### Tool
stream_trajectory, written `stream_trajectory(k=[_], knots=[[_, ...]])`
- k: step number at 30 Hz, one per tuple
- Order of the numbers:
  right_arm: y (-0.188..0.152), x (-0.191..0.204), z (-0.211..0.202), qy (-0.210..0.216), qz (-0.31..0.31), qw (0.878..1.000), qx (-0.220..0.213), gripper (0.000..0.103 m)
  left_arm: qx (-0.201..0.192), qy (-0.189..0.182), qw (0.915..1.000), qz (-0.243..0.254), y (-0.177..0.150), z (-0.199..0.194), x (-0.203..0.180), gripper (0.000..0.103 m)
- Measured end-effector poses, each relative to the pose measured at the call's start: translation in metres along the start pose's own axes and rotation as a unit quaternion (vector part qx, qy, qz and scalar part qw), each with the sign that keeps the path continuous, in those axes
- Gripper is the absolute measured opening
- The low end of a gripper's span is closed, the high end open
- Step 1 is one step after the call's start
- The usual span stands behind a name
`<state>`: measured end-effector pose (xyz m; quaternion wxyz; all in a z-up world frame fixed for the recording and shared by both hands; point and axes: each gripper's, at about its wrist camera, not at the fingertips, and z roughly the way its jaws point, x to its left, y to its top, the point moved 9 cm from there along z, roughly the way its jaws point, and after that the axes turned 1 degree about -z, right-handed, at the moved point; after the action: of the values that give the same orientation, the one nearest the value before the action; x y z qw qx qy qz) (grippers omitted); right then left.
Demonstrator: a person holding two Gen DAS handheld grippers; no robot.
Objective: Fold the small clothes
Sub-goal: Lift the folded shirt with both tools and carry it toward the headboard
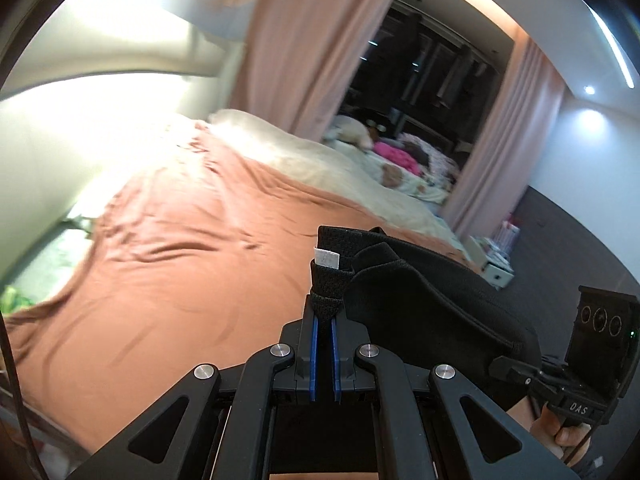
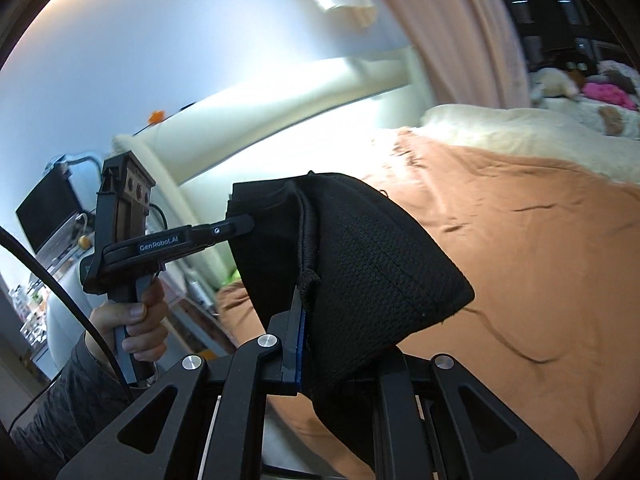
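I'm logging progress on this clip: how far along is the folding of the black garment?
Done: the black garment is picked up. In hand: left gripper and right gripper each pinch an edge, holding it above the orange bedspread. Left: laying it down and folding it.

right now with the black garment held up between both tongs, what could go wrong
1. The left tongs pinch only a bunched corner of the black garment near its white label, so a tug could pull it free.
2. The garment drapes over the right tongs, hiding the grip and possibly snagging.
3. The orange bedsheet below is wrinkled, so a fold laid there may come out uneven.
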<state>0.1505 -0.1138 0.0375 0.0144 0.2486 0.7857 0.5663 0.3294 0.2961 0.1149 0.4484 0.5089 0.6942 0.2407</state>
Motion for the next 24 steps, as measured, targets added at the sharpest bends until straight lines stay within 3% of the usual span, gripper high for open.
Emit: stream_trajectory(k=[9,16,20,24], knots=[[0.014,0.011,0.102,0.062,-0.013,0.998,0.026,0.007,-0.025,0.062,0.9973,-0.029,0.009,-0.045,0.099,0.005],[0.0,0.03,0.146,0.105,-0.008,0.993,0.055,0.007,-0.023,0.11,0.9933,-0.028,0.004,-0.072,0.157,0.005],[-0.006,0.028,0.169,0.116,-0.003,0.991,0.073,0.007,-0.015,0.136,0.9899,-0.037,-0.002,-0.071,0.193,0.005],[-0.012,-0.003,0.201,0.127,0.015,0.987,0.097,0.007,0.002,0.161,0.9861,-0.043,-0.007,-0.046,0.222,0.005]])
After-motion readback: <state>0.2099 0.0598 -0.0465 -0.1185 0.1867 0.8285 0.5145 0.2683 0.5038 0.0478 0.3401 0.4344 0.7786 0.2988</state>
